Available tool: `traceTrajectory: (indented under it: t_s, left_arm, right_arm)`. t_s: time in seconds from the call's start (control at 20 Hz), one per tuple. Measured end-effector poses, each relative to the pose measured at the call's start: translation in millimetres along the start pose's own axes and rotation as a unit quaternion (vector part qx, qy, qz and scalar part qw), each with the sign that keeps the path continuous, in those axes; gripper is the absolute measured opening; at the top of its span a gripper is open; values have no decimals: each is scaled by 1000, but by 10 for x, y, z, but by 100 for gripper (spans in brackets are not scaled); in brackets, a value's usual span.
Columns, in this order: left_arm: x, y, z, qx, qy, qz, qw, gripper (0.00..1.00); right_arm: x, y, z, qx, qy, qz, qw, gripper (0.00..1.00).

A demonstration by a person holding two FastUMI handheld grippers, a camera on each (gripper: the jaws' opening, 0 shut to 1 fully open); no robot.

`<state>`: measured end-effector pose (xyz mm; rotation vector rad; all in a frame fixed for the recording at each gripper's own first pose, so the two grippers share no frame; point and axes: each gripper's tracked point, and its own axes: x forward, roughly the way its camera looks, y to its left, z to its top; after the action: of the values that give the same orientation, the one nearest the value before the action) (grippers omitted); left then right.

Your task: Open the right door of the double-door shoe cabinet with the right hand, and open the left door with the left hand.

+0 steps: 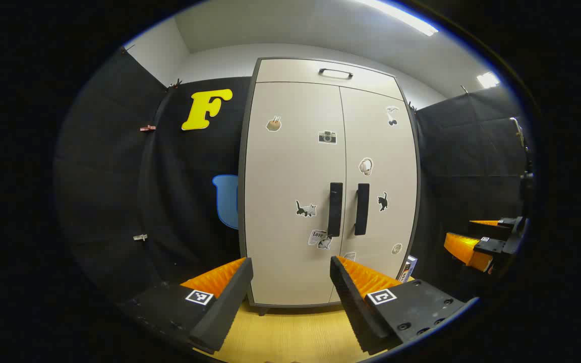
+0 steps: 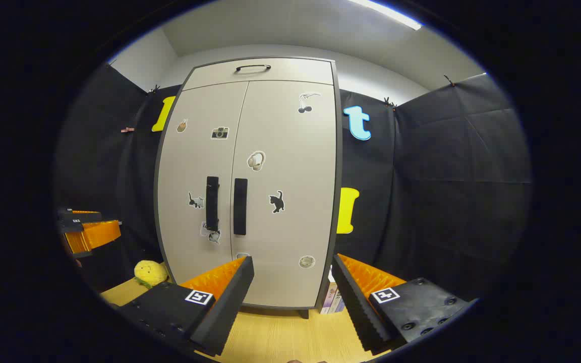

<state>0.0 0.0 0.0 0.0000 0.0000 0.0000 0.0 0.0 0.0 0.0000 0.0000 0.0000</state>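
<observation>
Shoe cabinet (image 1: 290,201) stands upright on the wooden floor (image 1: 290,333) against the black booth wall, straight ahead of both cameras; both doors shut. Left door (image 1: 290,151) and right door (image 1: 379,151) meet at a centre seam, each with a vertical black handle: left handle (image 1: 335,209), right handle (image 1: 361,208), side by side, apart. Stickers scattered on both doors. Left hand-held gripper (image 1: 290,267): fingers spread wide, nothing between them, well short of the cabinet. Right hand-held gripper (image 2: 293,267): also spread wide, holding nothing, clear of the doors. In the right gripper view, a yellow plush toy (image 2: 150,273) sits on the floor left of the cabinet base.
</observation>
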Motion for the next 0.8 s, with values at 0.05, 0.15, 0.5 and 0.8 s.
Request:
traceTrajectory:
  t_s: [0.05,0.15,0.5,0.8]
  left_arm:
    - [-4,-7,-7,1,1,-1,1000,95]
    - [-9,-8,-3,6,0,-2,1000,95]
    - [11,-8,-37,12,3,-5,1000,95]
    - [55,48,-116,15,10,7,1000,95]
  right_arm:
    - [11,16,0,2,1,2,1000,98]
    - [30,39,-17,9,4,4,1000,98]
    - [106,152,-80,17,16,16,1000,98]
    - [199,205,-74,18,18,20,999,98]
